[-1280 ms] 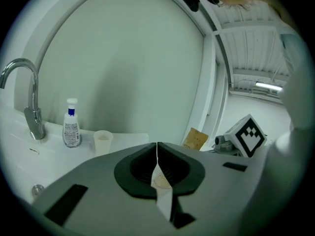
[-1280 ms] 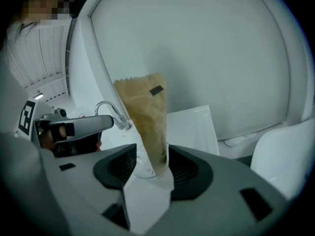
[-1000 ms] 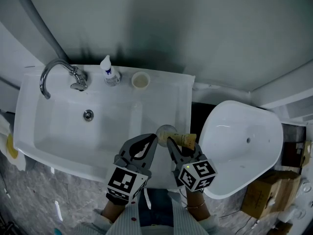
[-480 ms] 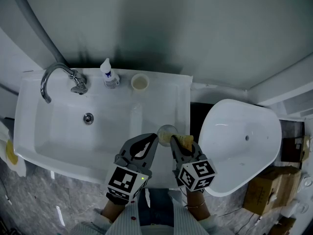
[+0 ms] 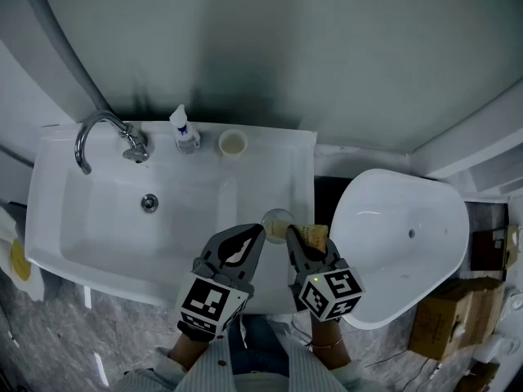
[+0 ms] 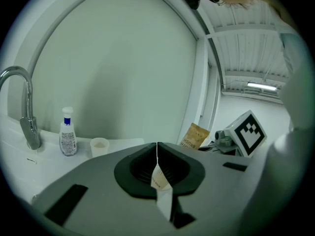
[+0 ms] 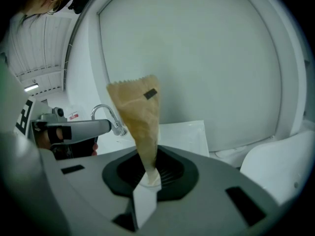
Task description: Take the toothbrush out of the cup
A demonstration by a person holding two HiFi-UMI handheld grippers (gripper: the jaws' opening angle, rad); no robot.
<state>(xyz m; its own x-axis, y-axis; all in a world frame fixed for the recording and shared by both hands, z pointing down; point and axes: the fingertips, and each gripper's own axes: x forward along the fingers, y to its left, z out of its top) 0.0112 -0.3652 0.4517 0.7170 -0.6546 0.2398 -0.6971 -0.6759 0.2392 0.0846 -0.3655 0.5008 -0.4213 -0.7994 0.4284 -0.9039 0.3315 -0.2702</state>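
White sink (image 5: 98,235) below a grey wall; tap (image 5: 102,137) at the back left, white bowl (image 5: 400,243) to the right. Clear cup (image 5: 276,217) on the sink's front right edge. Right gripper (image 7: 147,173): jaws closing, pinching the brown toothbrush packet (image 7: 138,117) beside the cup's rim. Left gripper (image 6: 157,168): jaws together.

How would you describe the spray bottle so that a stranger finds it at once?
On the white washbasin, look along the back ledge. Just right of the chrome tap stands the spray bottle, with a small pale cup on its other side; only the bottle has a nozzle and blue markings.
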